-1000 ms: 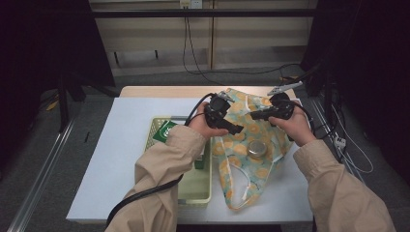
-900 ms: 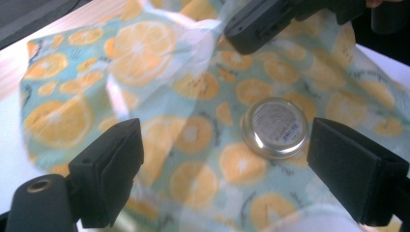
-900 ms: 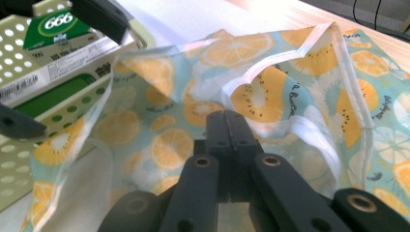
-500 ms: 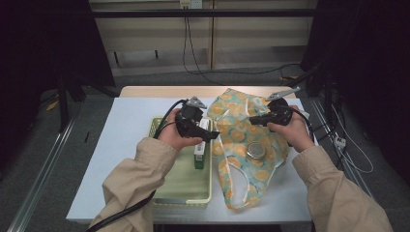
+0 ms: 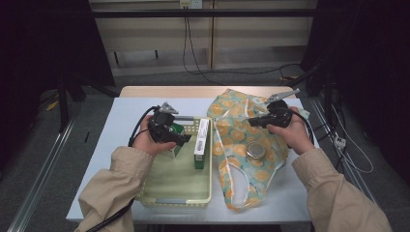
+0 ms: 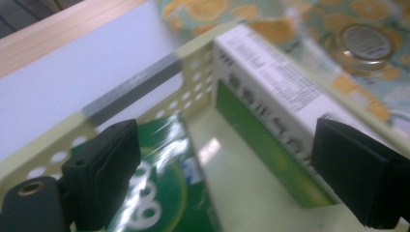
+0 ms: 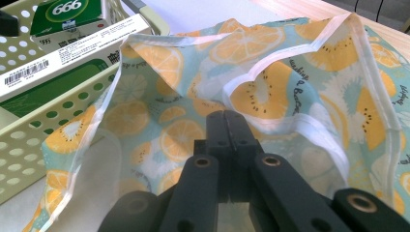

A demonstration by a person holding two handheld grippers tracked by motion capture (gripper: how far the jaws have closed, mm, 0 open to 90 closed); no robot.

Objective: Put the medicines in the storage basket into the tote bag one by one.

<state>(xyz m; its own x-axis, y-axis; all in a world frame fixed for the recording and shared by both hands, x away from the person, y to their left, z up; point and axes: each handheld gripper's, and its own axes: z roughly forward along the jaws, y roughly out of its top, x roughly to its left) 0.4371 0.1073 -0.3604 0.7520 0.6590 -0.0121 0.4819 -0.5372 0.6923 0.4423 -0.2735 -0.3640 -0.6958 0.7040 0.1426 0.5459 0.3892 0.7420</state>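
Observation:
A fruit-print bag (image 5: pixel 241 179) lies at the table's right, its mouth raised. My right gripper (image 5: pixel 251 122) is shut on the bag's fabric (image 7: pixel 169 130) at the mouth, its jaws (image 7: pixel 227 118) pressed together. A round tin (image 5: pixel 255 151) rests at the bag's middle, seen again (image 6: pixel 365 42) past the basket. My left gripper (image 5: pixel 186 140) hangs open over the pale green basket (image 5: pixel 174 200). Its jaws (image 6: pixel 232 179) stand wide, one by a green box (image 6: pixel 164 193) and one by a long white-and-green box (image 6: pixel 275 82), touching neither.
The basket's perforated wall (image 7: pixel 48 140) stands right beside the bag. The white table (image 5: pixel 121 121) has bare room left of the basket. A wooden strip (image 5: pixel 193 92) runs along the far edge, with cables (image 5: pixel 338 140) off the table's right side.
My left hand has swung left, from above the bag to over the basket, with its gripper open. The right gripper has stayed at the bag's mouth.

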